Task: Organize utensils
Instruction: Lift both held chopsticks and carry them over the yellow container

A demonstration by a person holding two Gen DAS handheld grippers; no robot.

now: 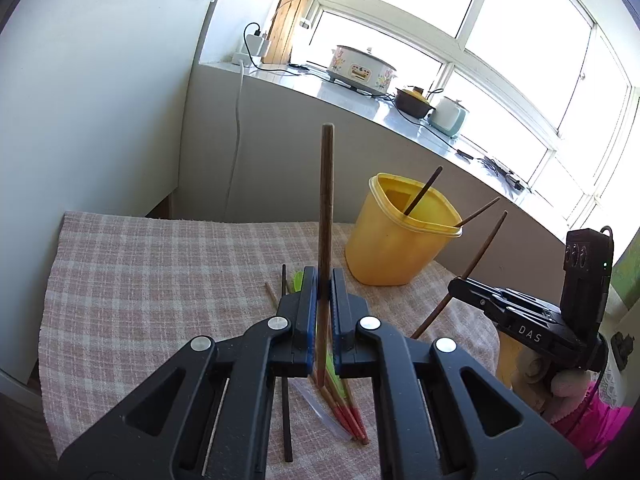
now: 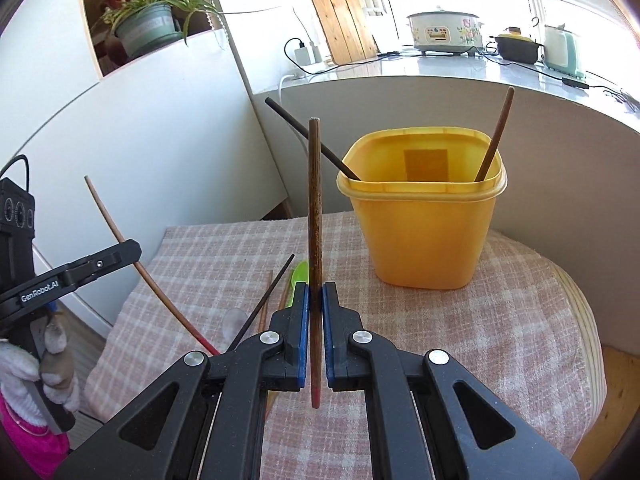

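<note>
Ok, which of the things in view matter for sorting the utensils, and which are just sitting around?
Part of the job:
- brown chopstick in the left gripper
- brown chopstick in the right gripper
- yellow container, two chopsticks already inside
- loose chopsticks and green utensil on the checked cloth

Just lying about:
- floral cooker
- dark pot
- potted plant
- charger

Your left gripper (image 1: 323, 280) has its jaws closed on a brown wooden chopstick (image 1: 325, 216) that stands upright between the pads. Ahead of it and to its right stands the yellow plastic tub (image 1: 396, 236) on the pink checked cloth (image 1: 160, 280), with two dark chopsticks (image 2: 494, 140) leaning inside. Beneath that gripper, loose chopsticks (image 1: 286, 420) and a green plastic utensil (image 1: 297, 280) lie on the cloth. Your right gripper (image 2: 315, 300) clamps a second brown wooden chopstick (image 2: 315, 208), upright too; the tub stands ahead of it, slightly right.
</note>
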